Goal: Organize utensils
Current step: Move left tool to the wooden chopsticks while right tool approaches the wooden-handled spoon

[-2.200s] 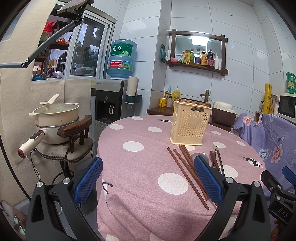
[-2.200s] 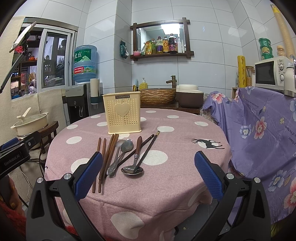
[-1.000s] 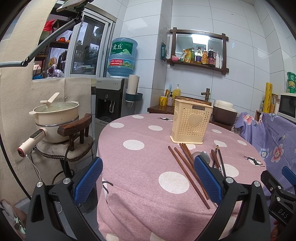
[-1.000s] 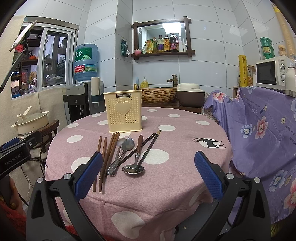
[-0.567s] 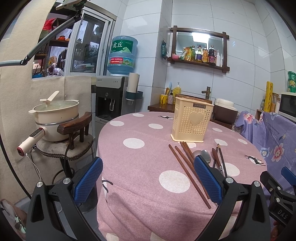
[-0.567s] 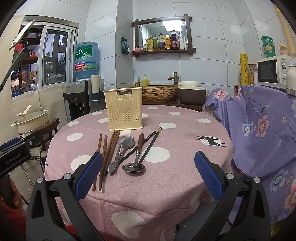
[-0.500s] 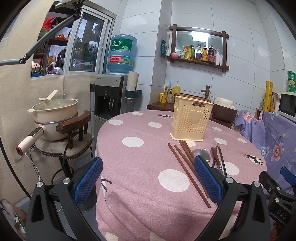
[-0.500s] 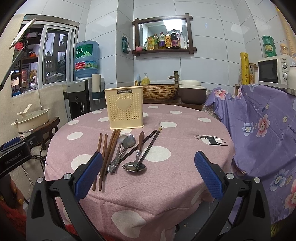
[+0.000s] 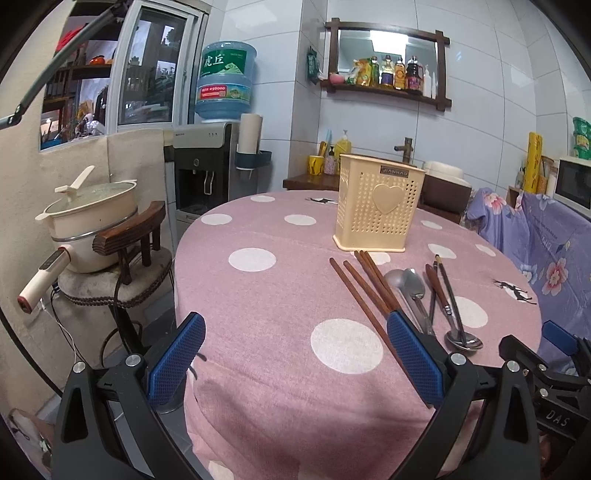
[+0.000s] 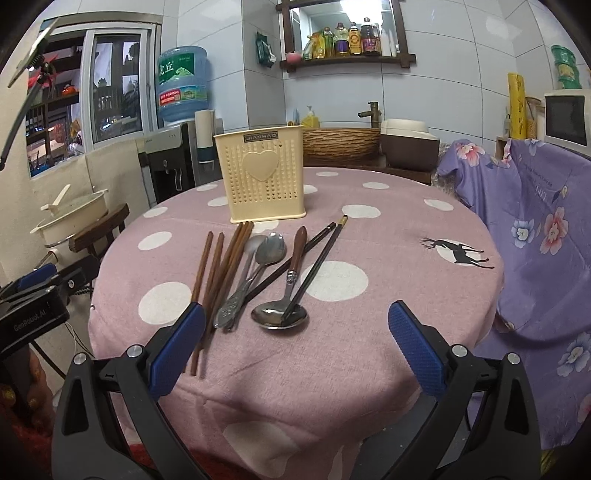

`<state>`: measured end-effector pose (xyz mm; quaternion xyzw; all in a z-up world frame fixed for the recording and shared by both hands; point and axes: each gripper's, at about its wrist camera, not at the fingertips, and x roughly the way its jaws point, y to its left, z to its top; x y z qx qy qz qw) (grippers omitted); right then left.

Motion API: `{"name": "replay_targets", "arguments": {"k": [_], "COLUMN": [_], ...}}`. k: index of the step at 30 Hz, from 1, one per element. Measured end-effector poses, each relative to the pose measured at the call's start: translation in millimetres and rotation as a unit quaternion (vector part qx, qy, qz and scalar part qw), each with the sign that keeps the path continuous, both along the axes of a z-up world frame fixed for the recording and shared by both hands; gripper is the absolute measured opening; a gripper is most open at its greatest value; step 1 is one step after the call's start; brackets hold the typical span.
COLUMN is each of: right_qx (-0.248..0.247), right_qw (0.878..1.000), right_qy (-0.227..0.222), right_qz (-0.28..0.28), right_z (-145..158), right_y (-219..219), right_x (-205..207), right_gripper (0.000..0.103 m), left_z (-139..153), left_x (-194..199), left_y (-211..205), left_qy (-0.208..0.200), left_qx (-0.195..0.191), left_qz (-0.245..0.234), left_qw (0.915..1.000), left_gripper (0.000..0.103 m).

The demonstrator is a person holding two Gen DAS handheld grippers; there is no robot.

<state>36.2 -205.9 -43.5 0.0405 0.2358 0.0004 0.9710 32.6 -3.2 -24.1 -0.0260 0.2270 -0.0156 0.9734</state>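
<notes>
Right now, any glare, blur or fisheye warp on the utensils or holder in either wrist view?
Left wrist view: sharp, the cream holder leans with fisheye warp, chopsticks partly hidden behind the left hand-held gripper. Right wrist view: sharp, soft highlight in the spoon bowl, dark corners, the mirror reflects a bright light.

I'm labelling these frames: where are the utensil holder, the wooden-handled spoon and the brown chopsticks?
utensil holder (image 10: pixel 261 177), right wrist view, heart on its front wall
wooden-handled spoon (image 10: pixel 297 246), right wrist view, wooden handle
brown chopsticks (image 9: pixel 364 291), left wrist view, mid-shaft
</notes>
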Motion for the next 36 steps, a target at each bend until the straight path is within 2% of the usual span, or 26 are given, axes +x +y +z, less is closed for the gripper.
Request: {"name": "replay_targets", "arguments": {"k": [6, 9, 12, 14, 17, 21, 25, 27, 36], "right_qx": [-0.008, -0.016, 0.0, 0.004, -0.004, -0.001, 0.019, 0.028, 0.02], "right_qw": [0.999, 0.998, 0.996, 0.995, 0.995, 0.995, 0.991, 0.988, 0.981], "right_qy": [0.038, 0.067, 0.092, 0.099, 0.097, 0.101, 0.13, 0.147, 0.191], "right_qz": [-0.007, -0.009, -0.004, -0.004, -0.01, -0.002, 0.024, 0.031, 0.012], "right_z": [4, 4, 2, 4, 8, 14, 12, 8, -10], "right_y": [-12, -16, -24, -28, -31, -31, -23, -19, -6], "right_x": [36, 58, 79, 89, 102, 121, 148, 161, 200], "right_gripper": [0.098, 0.098, 0.098, 0.098, 0.097, 0.085, 0.07, 0.058, 0.044], "left_z": [5, 6, 4, 2, -1, -4, -9, -11, -19], "left_x": [39, 61, 83, 96, 113, 132, 150, 155, 167], "left_y": [1, -3, -4, -5, -4, -7, -11, -13, -21], "left_qy": [0.027, 0.055, 0.085, 0.106, 0.135, 0.158, 0.188, 0.196, 0.209], "left_qx": [-0.011, -0.001, 0.012, 0.016, -0.002, -0.009, -0.018, -0.02, -0.002], "left_qz": [-0.009, -0.021, -0.025, -0.031, -0.046, -0.055, -0.065, -0.068, -0.066], "left_qw": [0.9995, 0.9982, 0.996, 0.9937, 0.9897, 0.9858, 0.9798, 0.9781, 0.9757], "left_gripper": [0.098, 0.098, 0.098, 0.098, 0.097, 0.084, 0.067, 0.063, 0.06]}}
